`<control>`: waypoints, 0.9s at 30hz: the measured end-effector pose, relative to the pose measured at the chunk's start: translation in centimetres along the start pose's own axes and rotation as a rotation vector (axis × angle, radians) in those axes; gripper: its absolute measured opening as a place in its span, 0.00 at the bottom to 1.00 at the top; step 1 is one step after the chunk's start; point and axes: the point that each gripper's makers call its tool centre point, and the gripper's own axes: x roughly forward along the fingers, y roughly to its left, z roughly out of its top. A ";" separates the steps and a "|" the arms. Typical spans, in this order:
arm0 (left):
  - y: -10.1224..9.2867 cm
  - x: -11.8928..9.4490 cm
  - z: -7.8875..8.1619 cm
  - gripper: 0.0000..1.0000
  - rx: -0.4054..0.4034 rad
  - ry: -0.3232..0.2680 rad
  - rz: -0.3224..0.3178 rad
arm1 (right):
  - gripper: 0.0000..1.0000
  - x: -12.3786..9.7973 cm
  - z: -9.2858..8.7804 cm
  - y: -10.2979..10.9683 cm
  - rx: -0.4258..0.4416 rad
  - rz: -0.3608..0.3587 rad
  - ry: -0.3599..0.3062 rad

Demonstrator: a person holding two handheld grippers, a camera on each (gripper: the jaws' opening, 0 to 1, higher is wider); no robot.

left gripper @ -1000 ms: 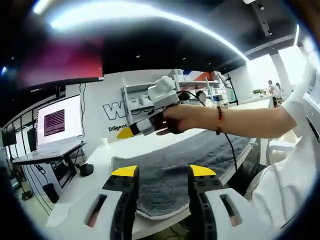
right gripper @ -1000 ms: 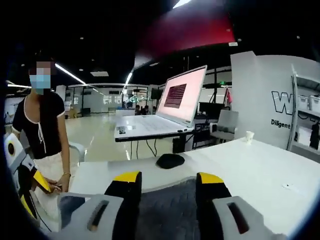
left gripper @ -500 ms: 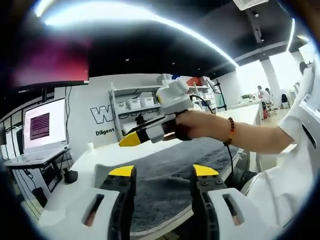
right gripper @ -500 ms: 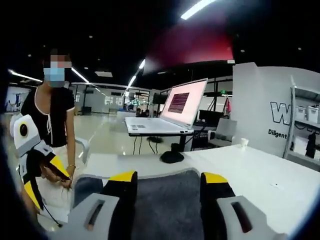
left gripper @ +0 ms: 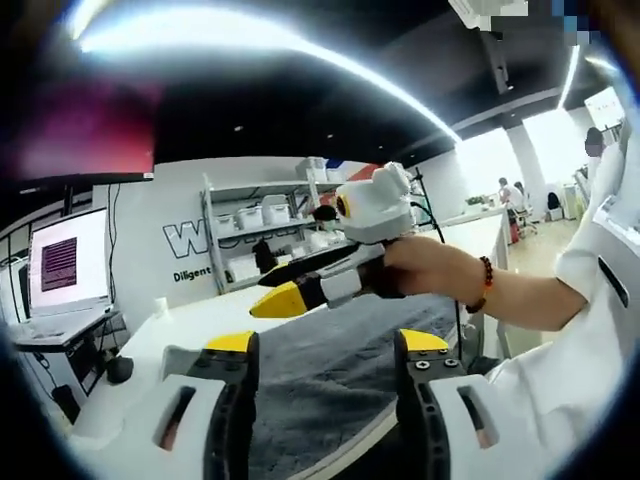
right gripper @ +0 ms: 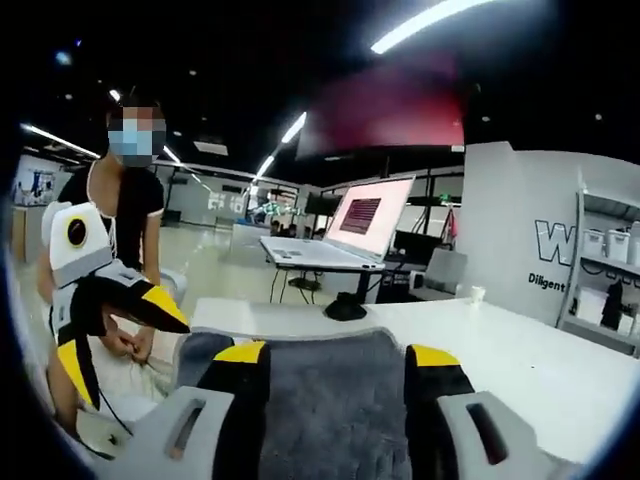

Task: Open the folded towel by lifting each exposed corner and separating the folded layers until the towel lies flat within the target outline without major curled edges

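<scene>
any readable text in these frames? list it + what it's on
"W": large dark letter, cut off by shelving, on the white wall.
"Diligent": small dark print under that letter on the same wall, ending cut off.
Laptop screen: dark panel with rows of text, too small to read.
Towel, table, both grippers: no text seen.

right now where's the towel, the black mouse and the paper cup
towel [right gripper: 335,400], right gripper view, grey pile between the tool's jaws
black mouse [right gripper: 344,310], right gripper view, top of its dark shell on the white table
paper cup [left gripper: 160,306], left gripper view, side of the small white cup
</scene>
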 end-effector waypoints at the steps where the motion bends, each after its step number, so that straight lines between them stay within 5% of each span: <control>1: -0.2 0.1 0.1 0.53 -0.001 -0.003 -0.006 | 0.52 -0.6 0.0 0.2 -0.003 0.003 -0.007; 23: -1.7 0.6 0.2 0.62 -0.001 0.033 -0.048 | 0.60 -10.6 0.2 -0.7 0.001 -0.053 -0.083; 27: -1.4 0.3 -0.1 0.65 -0.017 0.032 -0.038 | 0.62 -12.7 -1.2 -1.1 0.018 -0.077 -0.055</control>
